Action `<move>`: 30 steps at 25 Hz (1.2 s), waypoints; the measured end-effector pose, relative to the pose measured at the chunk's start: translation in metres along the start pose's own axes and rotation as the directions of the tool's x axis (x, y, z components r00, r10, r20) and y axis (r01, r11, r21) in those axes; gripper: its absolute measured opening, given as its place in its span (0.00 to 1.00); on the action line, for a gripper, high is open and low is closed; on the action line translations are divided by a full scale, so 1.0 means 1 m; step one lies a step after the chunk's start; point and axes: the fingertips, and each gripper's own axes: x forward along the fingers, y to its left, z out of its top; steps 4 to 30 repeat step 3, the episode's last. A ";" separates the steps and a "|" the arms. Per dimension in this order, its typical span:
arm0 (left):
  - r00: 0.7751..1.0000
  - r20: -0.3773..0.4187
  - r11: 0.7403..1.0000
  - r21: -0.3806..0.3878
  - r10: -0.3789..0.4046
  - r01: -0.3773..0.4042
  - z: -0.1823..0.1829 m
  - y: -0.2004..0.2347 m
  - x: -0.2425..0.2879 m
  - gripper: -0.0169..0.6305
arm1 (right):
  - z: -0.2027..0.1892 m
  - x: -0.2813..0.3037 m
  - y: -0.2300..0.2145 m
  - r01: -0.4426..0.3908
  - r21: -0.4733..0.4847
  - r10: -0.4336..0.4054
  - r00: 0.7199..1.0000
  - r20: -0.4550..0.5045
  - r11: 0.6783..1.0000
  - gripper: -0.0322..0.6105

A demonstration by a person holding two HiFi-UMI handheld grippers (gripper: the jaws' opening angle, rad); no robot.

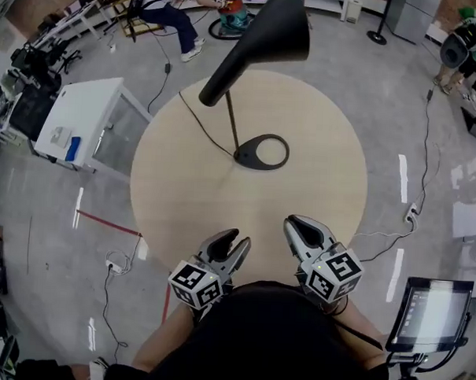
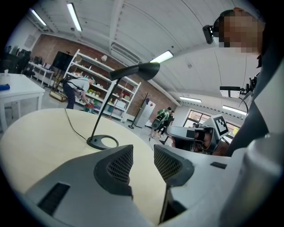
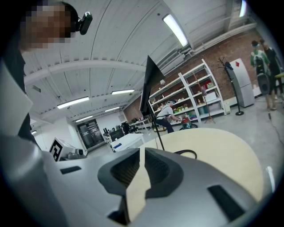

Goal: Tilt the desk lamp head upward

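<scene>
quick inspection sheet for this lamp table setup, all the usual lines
surface: round light wooden table, bare apart from the lamp
job's things: black desk lamp, head up on a thin stem, ring base near the table's middle; neither gripper touches it
clutter: nothing seen
grippers: left gripper fingers apart, empty; right gripper fingers drawn almost together, empty; both at the near edge
cables: lamp cord runs off the far left edge; power strip on the floor
surroundings: white side table, monitor, people at the far side
</scene>
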 end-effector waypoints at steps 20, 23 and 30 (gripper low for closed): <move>1.000 -0.014 1.000 0.016 -0.024 0.025 0.004 -0.009 -0.001 0.26 | 0.002 -0.012 0.000 0.032 0.007 -0.032 0.999 0.022 0.999 0.11; 1.000 -0.014 1.000 0.016 -0.024 0.025 0.004 -0.009 -0.001 0.26 | 0.002 -0.012 0.000 0.032 0.007 -0.032 0.999 0.022 0.999 0.11; 1.000 -0.014 1.000 0.016 -0.024 0.025 0.004 -0.009 -0.001 0.26 | 0.002 -0.012 0.000 0.032 0.007 -0.032 0.999 0.022 0.999 0.11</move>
